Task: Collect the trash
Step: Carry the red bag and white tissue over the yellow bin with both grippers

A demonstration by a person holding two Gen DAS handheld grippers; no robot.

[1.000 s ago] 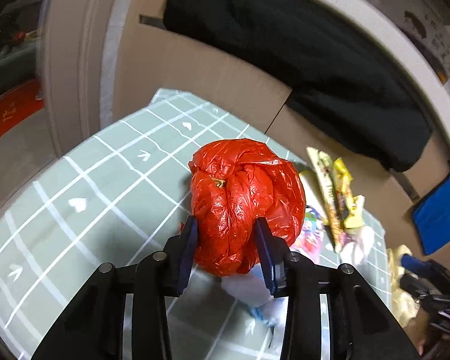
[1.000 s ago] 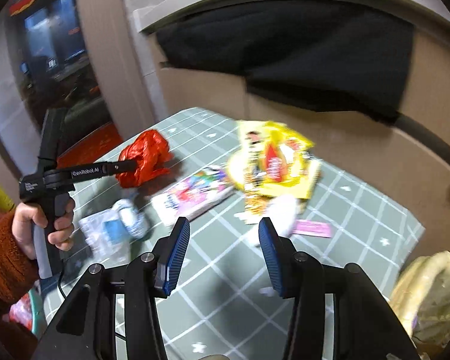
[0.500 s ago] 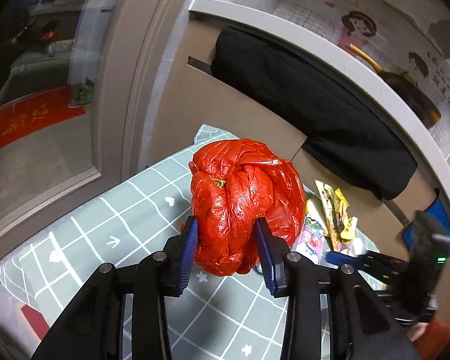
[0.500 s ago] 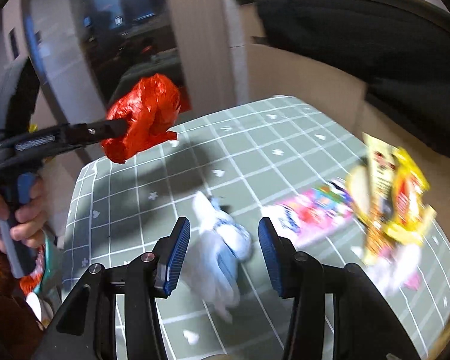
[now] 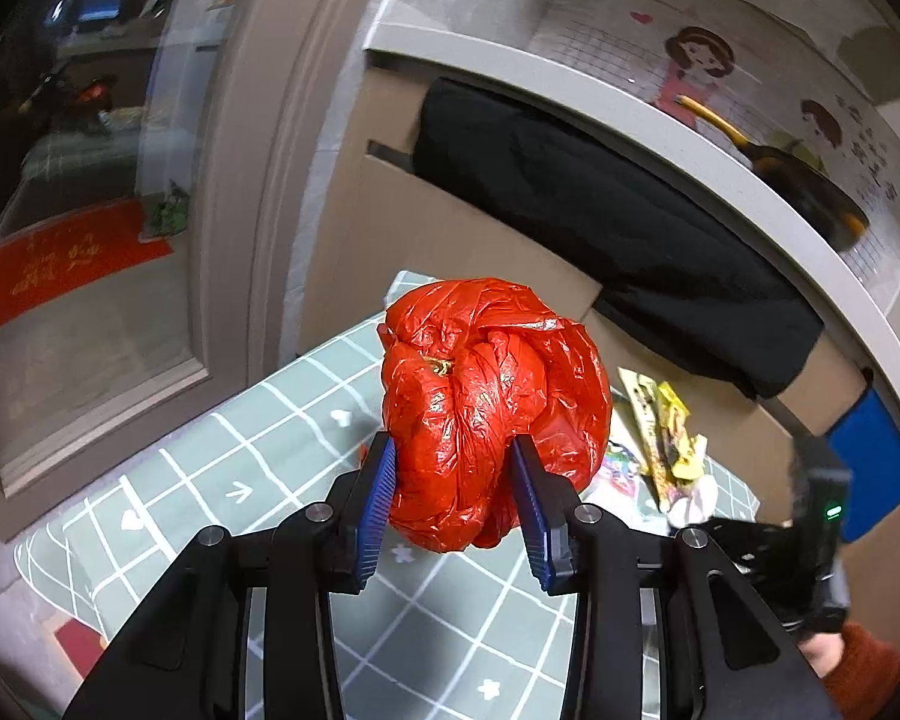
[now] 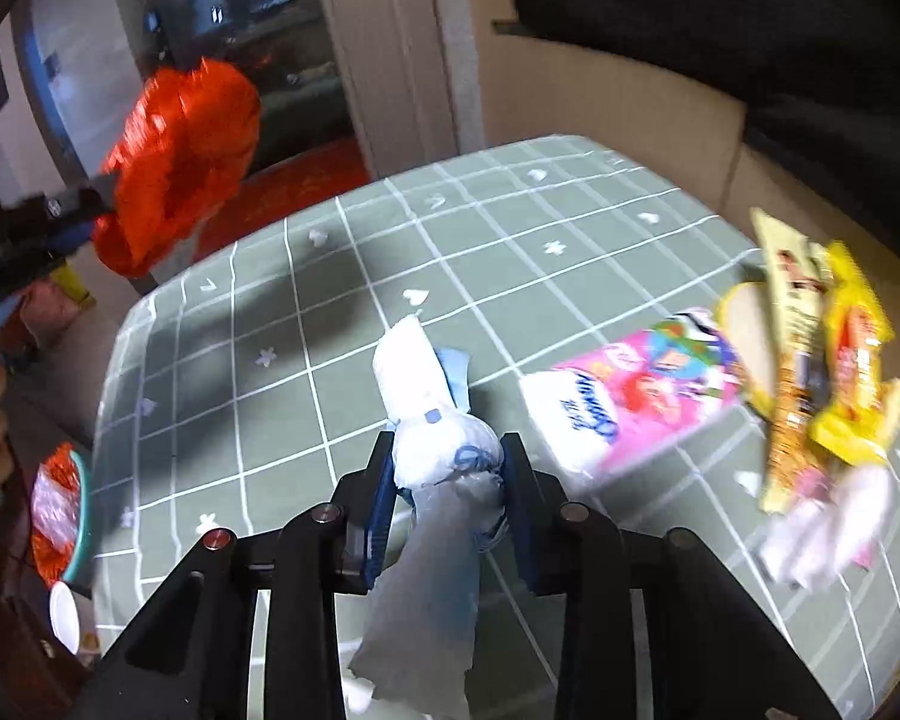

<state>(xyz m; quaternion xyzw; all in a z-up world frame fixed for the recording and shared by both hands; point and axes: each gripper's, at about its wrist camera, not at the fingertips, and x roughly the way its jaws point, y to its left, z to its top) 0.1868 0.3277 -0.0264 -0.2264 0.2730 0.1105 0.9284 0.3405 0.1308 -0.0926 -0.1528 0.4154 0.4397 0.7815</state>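
- My right gripper [image 6: 447,471]: jaws closing, a crumpled white plastic bag [image 6: 435,420] between them; a second ago they stood wider over the strewn wrappers with nothing inside
- The pads already meet the bag's knotted middle on both sides; its loose tail hangs toward the camera, its other end lies on the tablecloth [image 6: 282,324]
- Meaning for the task, as I judge it: a second piece of trash is being secured, so only the lift remains for this one
- My left gripper [image 5: 453,495]: held at the same half-way width as a second ago, clamped on the red bag [image 5: 492,396], a tight bundle bulging above the pads
- The red bag has risen clear of the tablecloth and now hangs out over the table's near corner; earlier it sat low above the cloth
- Pose: my right gripper points steeply down at the table; my left tilts gently downward, held high and to the side
- Still on the table, beside my right gripper: a pink tissue pack [image 6: 636,396], yellow snack wrappers [image 6: 834,372] and crumpled white paper [image 6: 834,528]
- Below the table edge at left a teal bin [image 6: 81,516] with red plastic in it, likely the destination
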